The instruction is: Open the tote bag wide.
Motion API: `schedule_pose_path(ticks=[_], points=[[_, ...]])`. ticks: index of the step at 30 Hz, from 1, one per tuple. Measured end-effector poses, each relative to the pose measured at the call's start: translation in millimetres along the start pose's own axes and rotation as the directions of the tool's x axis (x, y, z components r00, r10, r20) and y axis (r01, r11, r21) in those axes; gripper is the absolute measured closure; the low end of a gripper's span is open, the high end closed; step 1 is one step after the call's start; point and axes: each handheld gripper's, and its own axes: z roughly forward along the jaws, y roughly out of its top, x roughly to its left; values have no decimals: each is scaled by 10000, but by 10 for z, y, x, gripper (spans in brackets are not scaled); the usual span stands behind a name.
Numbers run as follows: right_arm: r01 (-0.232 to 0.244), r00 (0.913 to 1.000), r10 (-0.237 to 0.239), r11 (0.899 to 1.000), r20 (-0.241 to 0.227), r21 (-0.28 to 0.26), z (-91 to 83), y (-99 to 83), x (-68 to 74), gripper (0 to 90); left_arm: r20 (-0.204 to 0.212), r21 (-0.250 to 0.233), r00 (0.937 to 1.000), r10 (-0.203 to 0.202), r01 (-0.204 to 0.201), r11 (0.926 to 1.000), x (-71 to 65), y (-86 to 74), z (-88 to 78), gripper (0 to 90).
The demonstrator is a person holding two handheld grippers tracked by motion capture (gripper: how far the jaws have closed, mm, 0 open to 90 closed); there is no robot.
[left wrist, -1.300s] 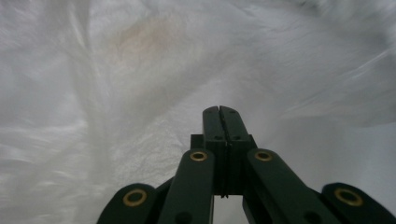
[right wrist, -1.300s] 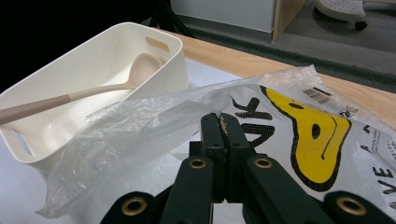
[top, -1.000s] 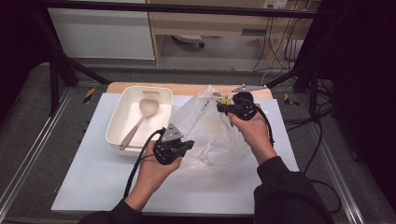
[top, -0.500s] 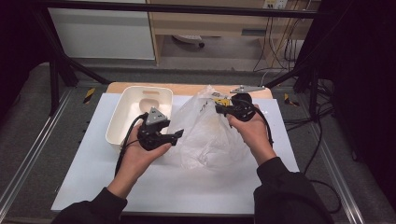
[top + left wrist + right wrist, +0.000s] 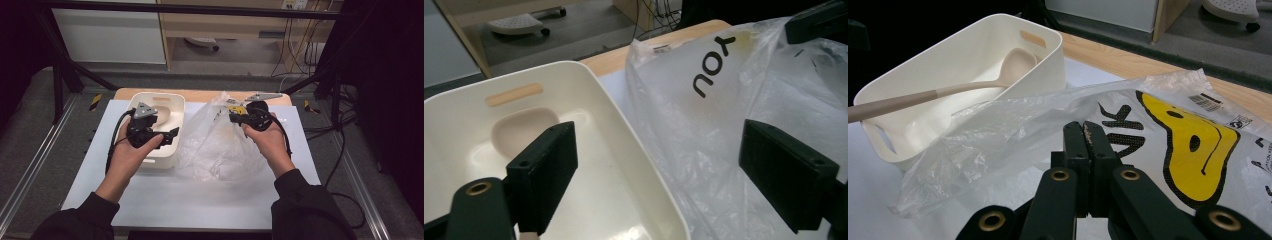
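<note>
Your right gripper (image 5: 235,117) pinches the crinkled clear plastic bag (image 5: 220,147) with its yellow-and-black print; your left gripper (image 5: 172,134), just opened, hangs empty over the cream bin (image 5: 172,102).

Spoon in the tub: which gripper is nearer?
Left. The left gripper hangs over the white tub holding the spoon; the right gripper sits across at the plastic bag.

Crinkly clear plastic bag (image 5: 220,145), smooth glossy tub (image 5: 167,102)
</note>
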Motion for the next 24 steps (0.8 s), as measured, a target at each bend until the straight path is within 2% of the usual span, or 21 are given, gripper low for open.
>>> schedule_pose_path(ticks=[14, 24], points=[[-21, 10000, 21, 10000, -42, 14, 2, -40, -4, 900, -549, 100, 9980, -308, 314, 9995, 252, -25, -105, 143], [12, 10000, -12, 10000, -60, -26, -11, -44, -10, 900, -826, 370, 9955, -461, 493, 9981, 386, -118, -136, 146]])
